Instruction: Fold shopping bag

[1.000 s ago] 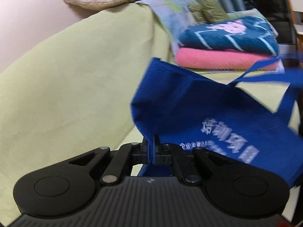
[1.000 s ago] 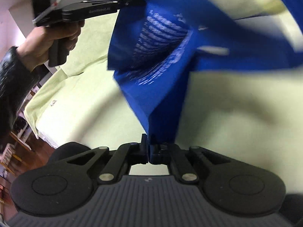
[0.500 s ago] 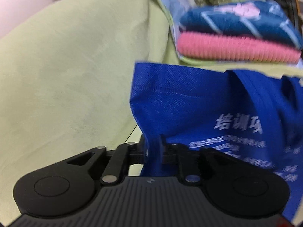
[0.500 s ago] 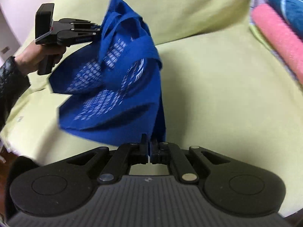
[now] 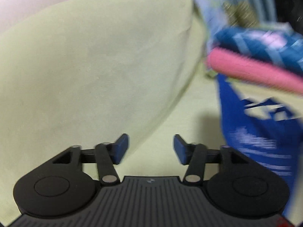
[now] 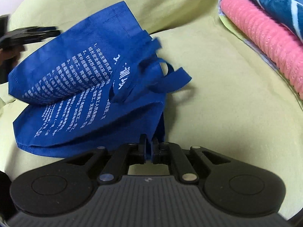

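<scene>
The blue shopping bag (image 6: 90, 87) with white printed text hangs folded over on itself above the yellow-green sofa seat, its handles (image 6: 168, 79) flopped to the right. My right gripper (image 6: 149, 147) is shut on the bag's lower edge. My left gripper (image 5: 150, 148) is open and empty, its blue pads (image 5: 121, 148) wide apart; the bag (image 5: 253, 132) shows blurred at its right. The left gripper also shows blurred in the right wrist view (image 6: 32, 35), just left of the bag and apart from it.
The yellow-green sofa seat (image 6: 217, 98) and backrest (image 5: 85, 66) fill both views. A stack of folded towels, pink (image 6: 265, 45) under teal-blue (image 6: 274, 0), lies at the right on the seat.
My left gripper has opened and let go of the bag, and has pulled away to the left. The bag has dropped and folded over, held only by my right gripper.
</scene>
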A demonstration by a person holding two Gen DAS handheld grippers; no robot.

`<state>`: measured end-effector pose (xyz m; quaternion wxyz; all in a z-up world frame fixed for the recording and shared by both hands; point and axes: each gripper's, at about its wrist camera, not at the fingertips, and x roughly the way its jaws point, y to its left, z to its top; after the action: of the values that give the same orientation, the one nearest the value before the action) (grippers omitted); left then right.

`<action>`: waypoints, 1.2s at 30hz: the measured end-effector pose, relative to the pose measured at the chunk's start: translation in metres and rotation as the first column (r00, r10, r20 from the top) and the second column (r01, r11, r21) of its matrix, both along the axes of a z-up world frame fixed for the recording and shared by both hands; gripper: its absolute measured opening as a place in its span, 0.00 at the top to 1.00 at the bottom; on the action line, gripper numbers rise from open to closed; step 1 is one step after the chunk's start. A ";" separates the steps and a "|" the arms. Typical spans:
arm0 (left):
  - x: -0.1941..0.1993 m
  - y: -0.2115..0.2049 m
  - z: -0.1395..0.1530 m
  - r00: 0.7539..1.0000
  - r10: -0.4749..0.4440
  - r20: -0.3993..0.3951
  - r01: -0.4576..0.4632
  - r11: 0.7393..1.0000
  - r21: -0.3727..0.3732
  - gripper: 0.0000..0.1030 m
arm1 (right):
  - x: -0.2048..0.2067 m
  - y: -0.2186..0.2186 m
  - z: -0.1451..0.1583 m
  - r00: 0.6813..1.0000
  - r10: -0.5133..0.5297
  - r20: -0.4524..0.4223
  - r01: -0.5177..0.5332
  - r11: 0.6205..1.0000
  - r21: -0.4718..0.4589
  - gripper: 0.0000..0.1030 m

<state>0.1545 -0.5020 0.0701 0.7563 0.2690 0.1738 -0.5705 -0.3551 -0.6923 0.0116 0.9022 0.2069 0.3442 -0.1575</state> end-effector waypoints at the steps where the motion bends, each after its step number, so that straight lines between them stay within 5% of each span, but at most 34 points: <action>1: -0.009 0.016 0.005 0.997 -0.051 -0.055 0.050 0.999 -0.020 0.28 | 0.000 0.002 0.000 1.000 -0.005 0.002 0.005 1.000 -0.004 0.96; 5: -0.063 0.066 -0.006 0.970 -0.214 -0.116 0.213 0.977 -0.022 0.14 | 0.003 0.006 0.001 1.000 -0.027 0.004 0.027 1.000 -0.008 0.96; 13: -0.154 0.092 -0.101 0.934 -0.358 0.010 0.349 0.917 0.192 0.16 | 0.007 0.012 0.003 0.998 -0.056 -0.020 0.056 0.998 -0.032 0.96; 17: -0.168 0.081 -0.122 0.927 -0.362 0.097 0.327 0.907 0.264 0.35 | 0.008 0.013 0.004 0.997 -0.067 -0.030 0.066 0.997 -0.042 0.95; 20: -0.158 0.072 -0.114 0.938 -0.334 0.091 0.306 0.923 0.235 0.42 | 0.010 0.013 0.004 0.997 -0.074 -0.035 0.072 0.996 -0.051 0.95; 24: -0.150 0.067 -0.103 0.922 -0.330 0.203 0.282 0.930 0.235 0.52 | 0.010 0.012 0.003 0.996 -0.080 -0.039 0.078 0.996 -0.049 0.93; 32: -0.164 0.038 -0.111 0.835 -0.405 0.373 0.285 0.898 0.337 0.52 | 0.014 0.007 0.002 0.997 -0.071 -0.032 0.069 0.997 -0.041 0.92; 34: -0.172 0.028 -0.118 0.786 -0.442 0.432 0.281 0.878 0.387 0.52 | 0.013 0.006 0.001 0.997 -0.068 -0.030 0.067 0.997 -0.038 0.92; 36: -0.179 0.023 -0.127 0.732 -0.519 0.441 0.305 0.829 0.469 0.52 | 0.012 0.005 0.000 0.997 -0.066 -0.027 0.065 0.997 -0.035 0.92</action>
<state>-0.0243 -0.4790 -0.0565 0.5608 0.5894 -0.0138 -0.5813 -0.3427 -0.6875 0.0116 0.8951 0.2005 0.3470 -0.1955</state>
